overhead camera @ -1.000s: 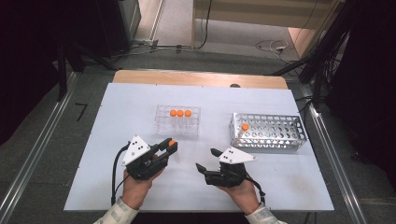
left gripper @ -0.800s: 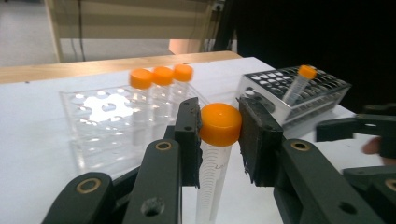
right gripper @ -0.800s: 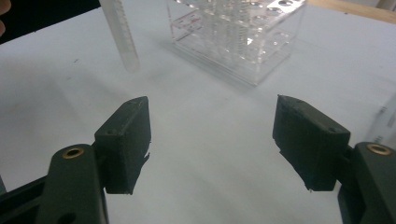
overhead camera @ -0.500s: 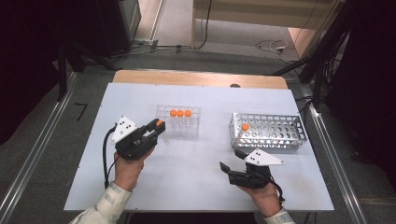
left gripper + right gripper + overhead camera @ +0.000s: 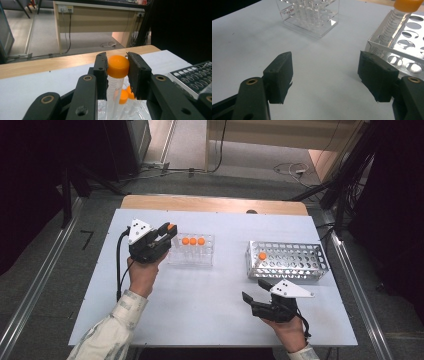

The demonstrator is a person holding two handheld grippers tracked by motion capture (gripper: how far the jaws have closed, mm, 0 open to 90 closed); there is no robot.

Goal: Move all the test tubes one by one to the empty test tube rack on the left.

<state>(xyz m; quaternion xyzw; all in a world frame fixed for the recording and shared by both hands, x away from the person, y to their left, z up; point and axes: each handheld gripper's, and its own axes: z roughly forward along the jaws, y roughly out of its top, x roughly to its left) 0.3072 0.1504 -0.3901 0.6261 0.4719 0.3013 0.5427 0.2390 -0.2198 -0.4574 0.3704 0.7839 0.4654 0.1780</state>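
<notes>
My left gripper (image 5: pixel 169 229) is shut on the orange cap of a clear tube (image 5: pixel 117 66), held upright over the left end of the clear rack (image 5: pixel 192 256). Its cap sits higher than the three orange-capped tubes (image 5: pixel 193 241) standing in that rack. The held tube's lower end is hidden behind the jaws. My right gripper (image 5: pixel 253 290) stands open and empty above the table near the front right, just in front of the metal rack (image 5: pixel 290 262). One orange-capped tube (image 5: pixel 395 17) stands in the metal rack's near-left corner.
The white table top (image 5: pixel 210 295) is bordered by a wooden strip (image 5: pixel 210 202) along its far side. Cables trail from both grippers toward the person's forearms. Dark floor and metal rails surround the table.
My left gripper has carried the orange-capped tube from the front middle away and leftward to the clear rack's left end. My right gripper has shifted right and toward the near edge, still open.
</notes>
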